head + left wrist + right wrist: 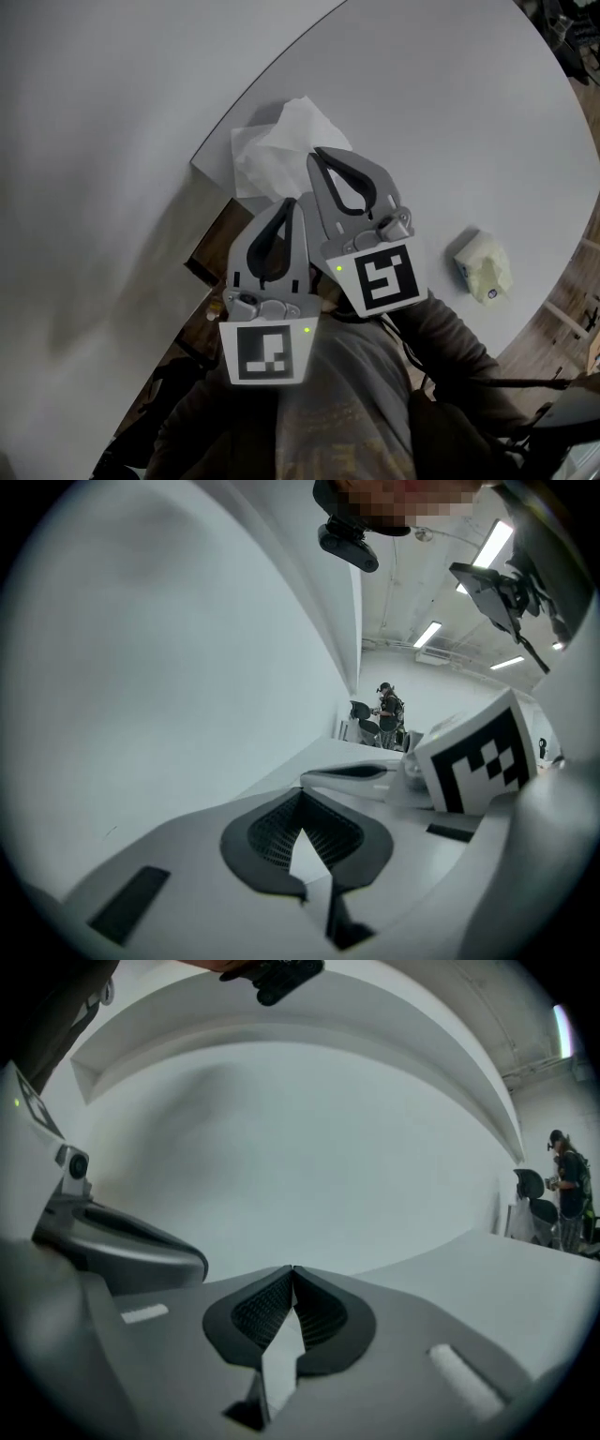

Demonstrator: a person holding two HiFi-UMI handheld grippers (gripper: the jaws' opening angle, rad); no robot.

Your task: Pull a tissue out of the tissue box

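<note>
Both claws are hovering close to the person, low over the near edge of the bench [450, 112], and neither is working on anything. The left claw [289, 204] is showing its jaws pressed tip to tip with nothing between them. The right claw [317, 156], just beside it, is likewise closed and empty. The tissue box [483, 266], a small pale pack, is lying alone on the bench to the right of the claws, well apart from them. A loose white tissue [281, 141] is lying crumpled at the bench's left edge, just beyond the right claw's tips. A sheet is likely going to be light, limp and easy to tear, so one claw is probably needing to pinch it right at the pack's opening while the other is steadying the light pack; whether a sheet is sticking up there is too small to tell
</note>
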